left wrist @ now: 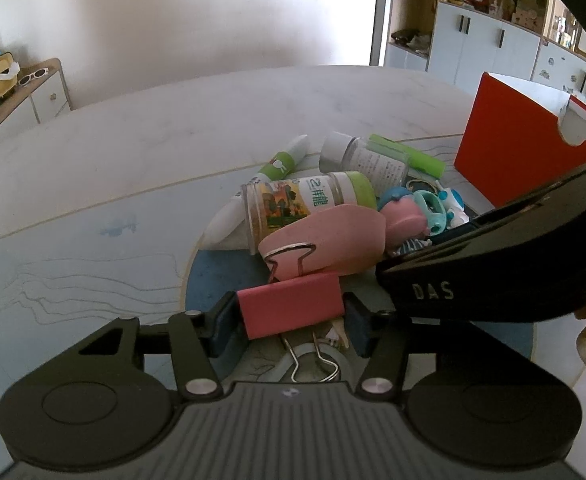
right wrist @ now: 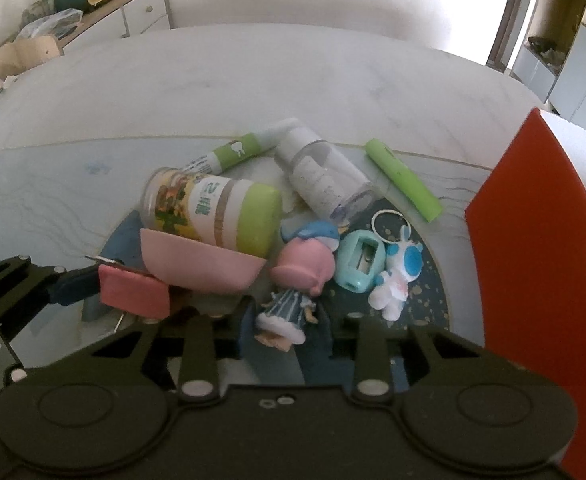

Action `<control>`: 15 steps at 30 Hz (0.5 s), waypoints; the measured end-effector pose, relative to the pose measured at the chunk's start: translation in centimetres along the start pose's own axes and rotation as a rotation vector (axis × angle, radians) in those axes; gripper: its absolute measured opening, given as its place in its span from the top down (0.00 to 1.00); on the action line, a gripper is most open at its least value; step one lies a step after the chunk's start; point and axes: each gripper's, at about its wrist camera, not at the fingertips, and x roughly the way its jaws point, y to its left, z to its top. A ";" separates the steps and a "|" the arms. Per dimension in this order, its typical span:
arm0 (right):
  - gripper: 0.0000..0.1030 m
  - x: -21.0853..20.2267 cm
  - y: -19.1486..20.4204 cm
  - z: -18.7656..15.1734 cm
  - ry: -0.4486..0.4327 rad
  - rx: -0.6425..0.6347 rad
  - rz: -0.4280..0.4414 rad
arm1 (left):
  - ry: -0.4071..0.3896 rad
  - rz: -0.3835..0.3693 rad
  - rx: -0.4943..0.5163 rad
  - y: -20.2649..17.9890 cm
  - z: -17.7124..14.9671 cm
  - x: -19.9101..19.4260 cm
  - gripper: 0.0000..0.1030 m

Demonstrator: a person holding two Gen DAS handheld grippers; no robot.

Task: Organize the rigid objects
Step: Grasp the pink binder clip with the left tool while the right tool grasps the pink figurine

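Counted on the counter (right wrist: 253,80): one pink binder clip (left wrist: 291,304), one pink bowl (right wrist: 201,270), two bottles – one green-capped bottle (right wrist: 213,210) with a picture label and one clear bottle (right wrist: 325,178). Two green stick-shaped items: one white-and-green pen (right wrist: 233,152) and one green highlighter (right wrist: 403,178). One doll figure (right wrist: 297,284) with pink hair, one teal sharpener (right wrist: 359,266), one white-and-blue rabbit keychain (right wrist: 397,280). One red box (right wrist: 533,240) at the right edge. Nine loose pieces in the pile.
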 end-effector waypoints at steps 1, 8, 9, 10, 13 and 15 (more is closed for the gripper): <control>0.70 -0.1 0.0 0.0 -0.003 0.007 0.005 | 0.001 -0.002 -0.002 0.1 0.0 -0.1 0.47; 0.70 -1.9 -0.4 -0.7 -0.017 0.057 0.049 | 0.010 -0.021 -0.020 0.6 -0.1 -0.5 0.49; 0.70 -2.3 -0.4 -0.9 -0.015 0.071 0.060 | 0.010 -0.025 -0.023 0.7 -0.1 -0.7 0.49; 0.70 -2.6 -0.7 -1.0 -0.017 0.081 0.072 | 0.011 -0.030 -0.028 0.8 -0.1 -0.8 0.49; 0.70 -4.0 -1.3 -1.3 -0.036 0.093 0.089 | 0.010 -0.036 -0.039 1.1 -0.2 -1.5 0.49; 0.70 -4.8 -1.6 -1.7 -0.046 0.108 0.103 | 0.004 -0.039 -0.041 1.2 -0.2 -2.0 0.49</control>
